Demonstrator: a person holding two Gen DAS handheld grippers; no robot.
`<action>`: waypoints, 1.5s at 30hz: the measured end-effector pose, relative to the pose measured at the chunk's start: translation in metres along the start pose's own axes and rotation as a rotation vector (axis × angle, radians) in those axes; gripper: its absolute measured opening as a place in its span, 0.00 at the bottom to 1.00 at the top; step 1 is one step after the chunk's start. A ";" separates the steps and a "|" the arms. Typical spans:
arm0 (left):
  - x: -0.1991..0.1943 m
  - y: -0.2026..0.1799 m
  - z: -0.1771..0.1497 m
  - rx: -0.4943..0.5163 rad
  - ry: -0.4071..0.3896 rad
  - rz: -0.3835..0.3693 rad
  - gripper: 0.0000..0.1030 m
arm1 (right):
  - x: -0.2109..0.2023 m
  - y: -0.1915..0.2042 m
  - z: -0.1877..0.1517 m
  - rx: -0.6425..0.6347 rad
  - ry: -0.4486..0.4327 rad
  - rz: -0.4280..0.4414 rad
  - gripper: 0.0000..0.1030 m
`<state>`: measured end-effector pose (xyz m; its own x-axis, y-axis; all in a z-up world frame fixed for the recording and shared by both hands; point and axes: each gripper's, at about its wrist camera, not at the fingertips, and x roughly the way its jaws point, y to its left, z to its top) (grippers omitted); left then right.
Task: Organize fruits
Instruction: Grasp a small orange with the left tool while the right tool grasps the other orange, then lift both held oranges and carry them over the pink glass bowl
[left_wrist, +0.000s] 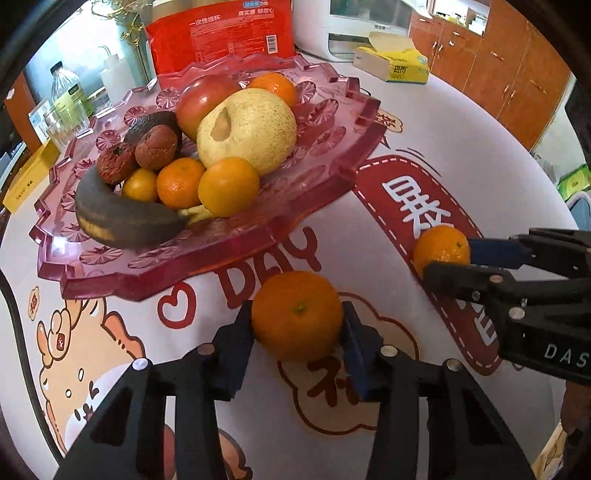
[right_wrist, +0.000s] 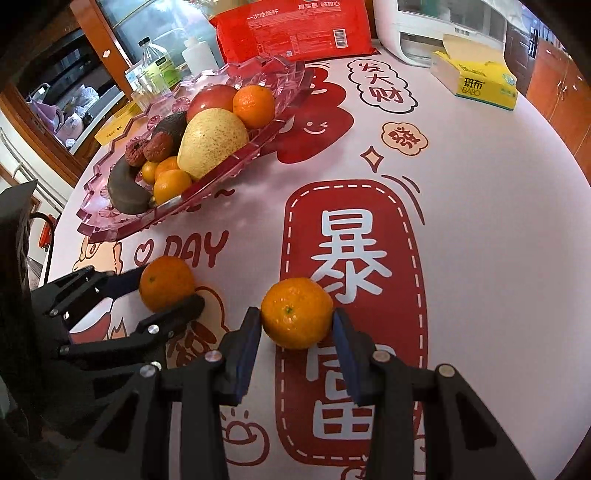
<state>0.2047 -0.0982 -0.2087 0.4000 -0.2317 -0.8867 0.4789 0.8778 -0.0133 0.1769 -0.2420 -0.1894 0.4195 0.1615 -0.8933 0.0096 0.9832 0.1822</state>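
Fruits are seen in two places: most are heaped in a pink faceted tray (left_wrist: 332, 155), and two mandarins lie on the printed tablecloth (right_wrist: 498, 221) in front of it. Both grippers are tilted steeply down toward the cloth and are set side by side. The left gripper (left_wrist: 297, 325) is closed on the left mandarin (left_wrist: 297, 319), with a blue pad pressed against each flank of the fruit. The right gripper (right_wrist: 297, 319) is closed on the right mandarin (right_wrist: 297, 312) in the same way. Whether either fruit is lifted clear of the cloth cannot be told.

The tray's near edge is found just beyond the left mandarin, and bare cloth is left between the two. To the right of the right mandarin a wide stretch of cloth is left free. A tissue box (right_wrist: 476, 83) and a red packet (right_wrist: 295, 29) are placed well back, behind the tray.

Both gripped mandarins are bright orange, with dimpled skin and a small green stem scar turned upward. In the tray a large speckled yellow pear (left_wrist: 247, 131), a red apple (left_wrist: 203, 99), more mandarins, a blackened banana (left_wrist: 125, 221) and two shrivelled dark red fruits (left_wrist: 136, 153) are piled together.
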 end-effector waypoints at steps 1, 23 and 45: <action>0.000 0.000 0.000 -0.001 0.001 -0.002 0.41 | 0.000 0.000 -0.001 0.000 -0.001 -0.002 0.39; -0.107 0.033 -0.020 0.030 0.017 0.006 0.40 | -0.074 0.065 -0.007 -0.067 -0.086 0.050 0.38; -0.292 0.113 0.118 0.055 -0.401 0.196 0.41 | -0.265 0.144 0.127 -0.276 -0.530 -0.003 0.38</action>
<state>0.2346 0.0189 0.1029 0.7532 -0.2172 -0.6209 0.4003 0.9003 0.1706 0.1827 -0.1544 0.1258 0.8159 0.1646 -0.5542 -0.1956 0.9807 0.0033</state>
